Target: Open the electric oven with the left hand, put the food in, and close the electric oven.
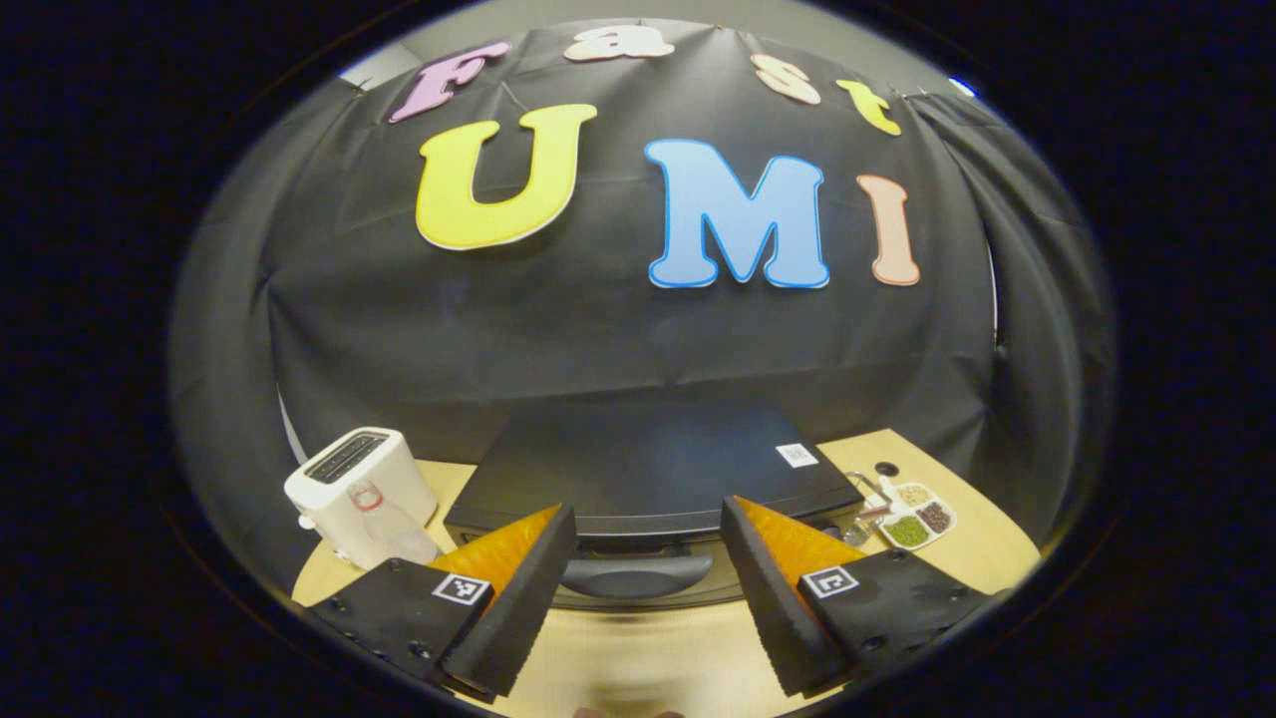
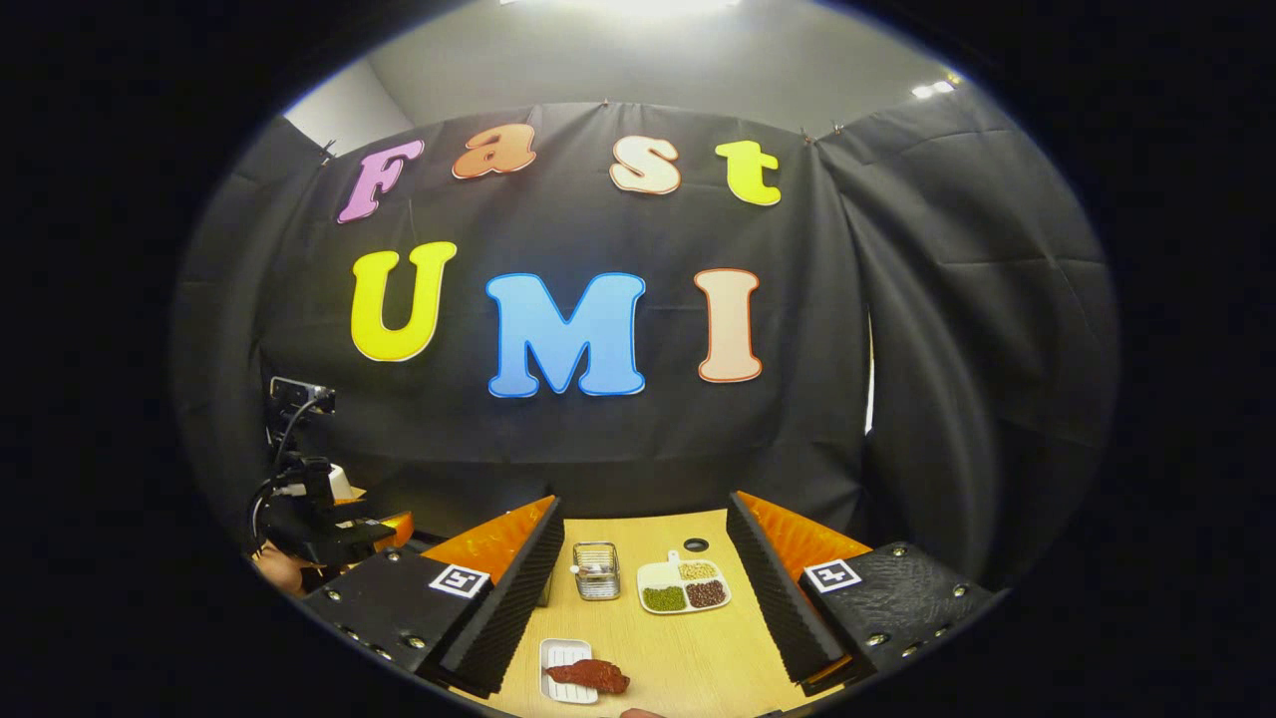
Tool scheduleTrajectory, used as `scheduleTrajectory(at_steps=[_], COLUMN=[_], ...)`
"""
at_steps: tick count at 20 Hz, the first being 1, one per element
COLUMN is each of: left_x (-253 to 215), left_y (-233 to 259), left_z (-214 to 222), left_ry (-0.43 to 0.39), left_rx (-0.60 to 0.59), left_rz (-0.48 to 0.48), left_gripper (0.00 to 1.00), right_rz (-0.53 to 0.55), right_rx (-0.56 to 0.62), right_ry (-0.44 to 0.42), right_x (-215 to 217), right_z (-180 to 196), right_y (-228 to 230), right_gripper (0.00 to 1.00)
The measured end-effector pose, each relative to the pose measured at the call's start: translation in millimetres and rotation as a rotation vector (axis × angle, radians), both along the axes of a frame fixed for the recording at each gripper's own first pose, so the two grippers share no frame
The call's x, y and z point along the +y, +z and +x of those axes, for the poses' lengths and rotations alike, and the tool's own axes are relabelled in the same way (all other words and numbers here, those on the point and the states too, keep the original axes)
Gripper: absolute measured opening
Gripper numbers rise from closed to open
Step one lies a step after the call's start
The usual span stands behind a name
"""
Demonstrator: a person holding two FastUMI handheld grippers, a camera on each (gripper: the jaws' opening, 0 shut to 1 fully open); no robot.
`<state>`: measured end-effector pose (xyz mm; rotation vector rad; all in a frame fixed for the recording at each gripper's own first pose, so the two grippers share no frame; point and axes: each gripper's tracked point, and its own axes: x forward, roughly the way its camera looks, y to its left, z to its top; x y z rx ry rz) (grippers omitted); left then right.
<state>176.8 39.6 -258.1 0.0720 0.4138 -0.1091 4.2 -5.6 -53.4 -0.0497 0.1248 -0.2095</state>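
Left gripper view: left gripper [image 1: 648,578] wide before black oven [image 1: 648,479] on wooden table [image 1: 977,548], toaster [image 1: 359,489] beside. Right gripper [image 2: 648,588] wide over food [image 2: 588,675].

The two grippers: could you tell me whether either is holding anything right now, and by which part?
Nothing is held. The left gripper is open in front of the oven's handle, not gripping it. The right gripper is open above the table.

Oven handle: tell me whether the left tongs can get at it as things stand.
Probably yes. The left tongs stand open, with the oven handle straight ahead between the fingers and nothing in front of it.
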Motion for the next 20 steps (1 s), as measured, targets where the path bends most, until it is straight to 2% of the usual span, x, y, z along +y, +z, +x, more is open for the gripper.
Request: scheduleTrajectory(at_steps=[3,4,5,6,7,8,13,20], left_x=[3.8,5.8,7.2,8.7,9.2,9.4,10.5,11.1], left_y=[-22.9,-29.8,-36.3,-40.5,-43.7,-45.5,-56.2,-55.6], left_z=[9.0,11.6,12.8,15.5,18.0,19.7,20.0,9.6], left_ry=[-0.001,0.005,0.012,0.018,0.017,0.014,0.008,0.014], left_rx=[0.042,0.058,0.071,0.079,0.083,0.084,0.105,0.110], left_rz=[0.012,0.009,0.000,-0.005,-0.005,-0.002,0.020,0.013], left_gripper=[0.98,0.93,0.98,0.98,0.92,1.00,0.98,1.00], right_rz=[0.013,0.012,0.010,0.008,0.008,0.006,-0.003,0.002], right_rx=[0.007,0.007,0.006,0.006,0.006,0.008,0.010,-0.006], right_ry=[-0.015,-0.019,-0.022,-0.024,-0.024,-0.025,-0.022,-0.002], right_x=[-1.8,-2.1,-2.4,-2.0,-1.0,-0.4,3.9,10.7], right_z=[3.4,4.3,4.7,5.0,6.4,7.6,9.3,7.9], right_y=[-3.9,-3.2,-2.5,-2.0,-2.9,-3.0,-2.9,2.1], right_gripper=[0.99,0.99,0.99,0.99,0.99,0.99,0.99,0.99])
